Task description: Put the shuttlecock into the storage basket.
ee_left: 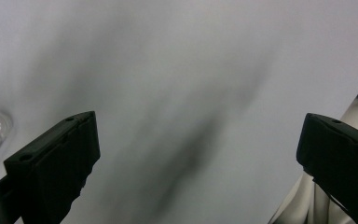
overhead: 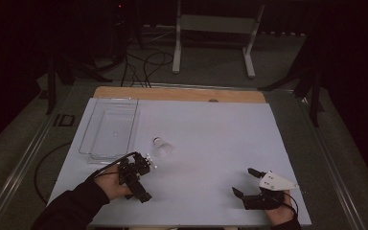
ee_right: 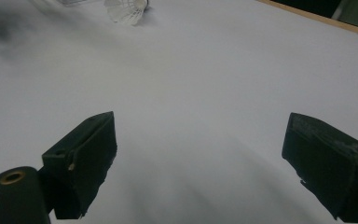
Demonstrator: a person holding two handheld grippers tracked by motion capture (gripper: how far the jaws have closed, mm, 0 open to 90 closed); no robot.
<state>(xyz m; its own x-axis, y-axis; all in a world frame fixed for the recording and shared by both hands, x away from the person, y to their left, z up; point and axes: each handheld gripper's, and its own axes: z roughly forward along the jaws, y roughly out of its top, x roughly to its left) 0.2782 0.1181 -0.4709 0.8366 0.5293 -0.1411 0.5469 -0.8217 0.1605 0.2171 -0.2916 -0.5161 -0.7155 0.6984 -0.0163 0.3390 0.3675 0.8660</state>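
Both grippers stand with jaws spread wide and nothing between them: the left gripper (overhead: 135, 173) hovers close to the white shuttlecock (overhead: 162, 146), its blocky matte-black jaws over smooth pale table (overhead: 211, 139); the right gripper (overhead: 249, 183) rests well apart at the near edge. Feathered skirt and rounded cork lie on their side just beside a clear, ridged plastic tray (overhead: 109, 128).

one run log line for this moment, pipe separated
left hand-held gripper: open, near shuttlecock | right hand-held gripper: open, empty | clear tray: empty
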